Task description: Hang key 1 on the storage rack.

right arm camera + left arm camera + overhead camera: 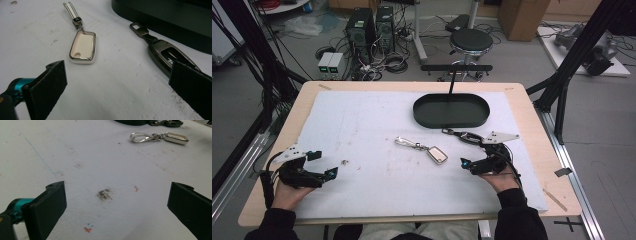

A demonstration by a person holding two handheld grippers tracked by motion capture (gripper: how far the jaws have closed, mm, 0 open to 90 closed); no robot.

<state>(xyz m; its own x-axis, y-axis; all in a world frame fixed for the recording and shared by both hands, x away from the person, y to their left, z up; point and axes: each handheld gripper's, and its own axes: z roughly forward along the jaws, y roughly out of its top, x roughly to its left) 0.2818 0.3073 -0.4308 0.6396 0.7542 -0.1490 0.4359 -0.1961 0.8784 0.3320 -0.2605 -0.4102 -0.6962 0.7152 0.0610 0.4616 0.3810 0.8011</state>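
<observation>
A cream and chrome key fob (438, 154) (83, 48) with a metal strap clip (406, 143) (140, 137) lies mid-table on the white mat. A dark metal key fob (468, 136) (168, 56) lies just in front of the black oval tray (451, 111) (160, 15). My right gripper (473, 161) (117, 92) is open, low over the mat, to the right of the cream fob and beside the dark one. My left gripper (323, 165) (116, 210) is open at the mat's left front, over a bare stained patch, with nothing between its jaws.
The white mat (377, 120) covers most of the wooden table (532, 115). A small speck of debris (345, 161) lies near the left gripper. Beyond the table stand a stool (470, 42), computer towers (371, 27) and cables on the floor.
</observation>
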